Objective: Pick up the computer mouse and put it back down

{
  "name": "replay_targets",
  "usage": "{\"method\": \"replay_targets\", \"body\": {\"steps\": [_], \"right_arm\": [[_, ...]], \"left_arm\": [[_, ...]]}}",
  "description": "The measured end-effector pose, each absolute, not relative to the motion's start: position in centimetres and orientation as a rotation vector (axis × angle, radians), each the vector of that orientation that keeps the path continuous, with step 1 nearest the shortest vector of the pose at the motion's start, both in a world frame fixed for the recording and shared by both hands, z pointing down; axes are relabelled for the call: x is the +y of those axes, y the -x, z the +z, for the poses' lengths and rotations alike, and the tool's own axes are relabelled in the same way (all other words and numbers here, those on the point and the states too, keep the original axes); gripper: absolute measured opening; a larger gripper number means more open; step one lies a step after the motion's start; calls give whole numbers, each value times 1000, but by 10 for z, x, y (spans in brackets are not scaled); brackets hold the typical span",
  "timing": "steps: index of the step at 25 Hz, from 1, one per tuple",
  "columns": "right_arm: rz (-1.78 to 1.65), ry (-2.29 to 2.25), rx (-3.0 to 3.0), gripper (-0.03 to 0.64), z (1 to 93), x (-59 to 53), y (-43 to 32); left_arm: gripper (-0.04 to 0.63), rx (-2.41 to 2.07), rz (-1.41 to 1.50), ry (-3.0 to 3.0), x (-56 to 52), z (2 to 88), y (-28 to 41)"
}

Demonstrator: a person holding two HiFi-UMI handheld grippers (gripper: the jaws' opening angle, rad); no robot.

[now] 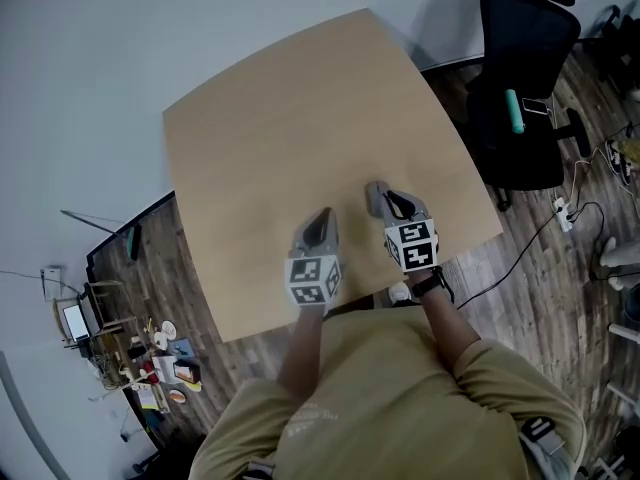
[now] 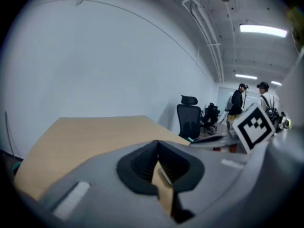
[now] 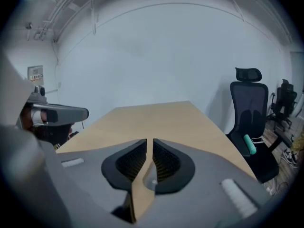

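No computer mouse shows in any view; the tan wooden table (image 1: 300, 98) is bare. Both grippers hover over its near edge, side by side and pointing away from the person. My left gripper (image 1: 322, 213) has its black ribbed jaws touching at the tips, shut with nothing held (image 2: 157, 141). My right gripper (image 1: 375, 188) sits just to its right; a thin slit parts its jaws, and nothing is between them (image 3: 150, 140). The marker cubes of both grippers face the head camera.
A black office chair (image 1: 525, 78) with a teal object (image 1: 515, 111) on its seat stands right of the table. Cables and a power strip (image 1: 563, 211) lie on the wood floor. Clutter (image 1: 150, 358) sits at the lower left. Two people (image 2: 247, 99) stand far off.
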State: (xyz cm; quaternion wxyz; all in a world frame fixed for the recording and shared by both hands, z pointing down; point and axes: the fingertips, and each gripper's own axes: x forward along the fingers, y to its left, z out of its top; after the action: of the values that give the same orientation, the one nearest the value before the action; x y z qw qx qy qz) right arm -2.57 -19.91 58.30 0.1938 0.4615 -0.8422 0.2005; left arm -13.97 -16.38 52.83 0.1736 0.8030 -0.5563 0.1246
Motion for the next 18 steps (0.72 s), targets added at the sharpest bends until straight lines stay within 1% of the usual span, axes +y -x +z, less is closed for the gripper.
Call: {"method": "replay_targets", "body": {"steps": [3,13,14,18], "right_arm": [[617,-1257,-2270,66,617,-205,25],[745,-1183,-2099,112,695,-216,30],[760,-1180,-2083,127,701,-218,31],[800,-1187,-2020,251,723,-224,34]], "left_arm": [[0,-1535,381,-2268,-180,545,139],[0,-1427,441,-2208,-212,596,140],[0,-1418,446,-2204,-215,600,140],[0,-1394,460,-2188,-226,613,142]]}}
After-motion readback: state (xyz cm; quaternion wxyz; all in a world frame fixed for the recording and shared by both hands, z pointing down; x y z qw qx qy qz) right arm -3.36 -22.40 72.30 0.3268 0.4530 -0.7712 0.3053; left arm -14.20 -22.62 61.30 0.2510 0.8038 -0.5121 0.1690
